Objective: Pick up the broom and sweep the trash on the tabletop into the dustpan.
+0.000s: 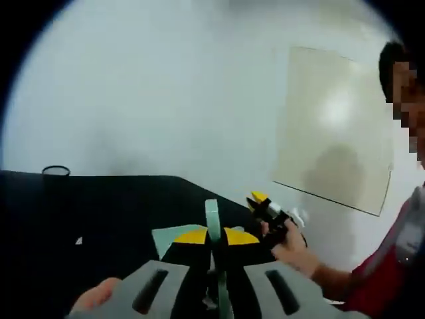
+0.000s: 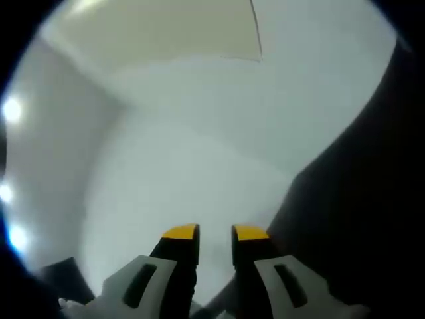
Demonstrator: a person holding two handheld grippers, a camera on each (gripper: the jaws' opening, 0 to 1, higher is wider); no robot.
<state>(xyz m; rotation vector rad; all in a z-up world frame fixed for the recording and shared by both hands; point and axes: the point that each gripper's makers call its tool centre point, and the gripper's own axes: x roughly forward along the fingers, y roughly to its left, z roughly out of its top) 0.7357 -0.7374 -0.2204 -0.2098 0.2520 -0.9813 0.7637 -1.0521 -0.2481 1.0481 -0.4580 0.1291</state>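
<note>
writing: no brand, label or lettering can be read anywhere in either view
left gripper (image 1: 216, 234): seen in the left gripper view, two yellow-tipped black jaws on grey mounts rising from the bottom edge; they are pressed against a thin pale green handle (image 1: 212, 229) that stands up between the tips, so they are clamped on it
pale green handle: a narrow, flat, upright strip, mint in colour, its top end poking just above the yellow tips; a wider pale green piece (image 1: 174, 236) shows just behind the left jaw, and whether it belongs to a broom or a dustpan cannot be told
right gripper (image 2: 216, 232): in the right gripper view, yellow-tipped jaws standing a little apart with only pale wall showing in the gap, nothing between them; in the left gripper view it appears at the right, small and blurred, held in a hand (image 1: 292, 246)
tabletop (image 1: 99, 212): black, filling the lower left of the left gripper view, with a dark ring-shaped object (image 1: 56, 171) at its far edge and a tiny white speck (image 1: 79, 240) on the surface
person: a red sleeve (image 1: 378, 282) at the right edge of the left gripper view; a fingertip (image 1: 96, 296) beside the left jaw mount
wall (image 1: 166, 86): plain white, with a beige panel (image 1: 332, 126) on it
right gripper view surroundings: white wall, a beige panel (image 2: 166, 26) at the top, a dark surface (image 2: 358, 199) at the right
</note>
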